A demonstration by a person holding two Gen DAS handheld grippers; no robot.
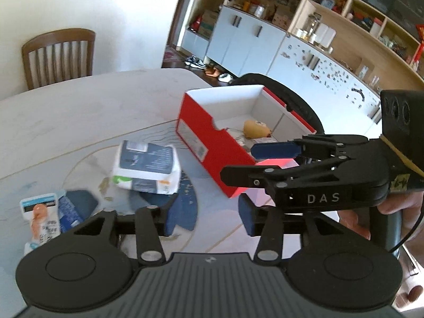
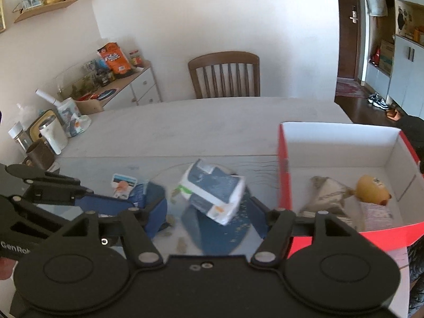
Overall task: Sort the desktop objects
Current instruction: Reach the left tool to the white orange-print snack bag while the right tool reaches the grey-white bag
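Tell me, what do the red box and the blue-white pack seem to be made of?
Red box: probably cardboard, with thin stiff walls, matte white inside. Blue-white pack: apparently soft plastic film, slightly glossy, with rounded corners; the blur leaves this uncertain.

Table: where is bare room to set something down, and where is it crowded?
Free: the table stretch between the chair and the red box, and the box's rear floor. Crowded: the near centre around the tissue pack and snack packet, and the box's front, holding the yellow toy.
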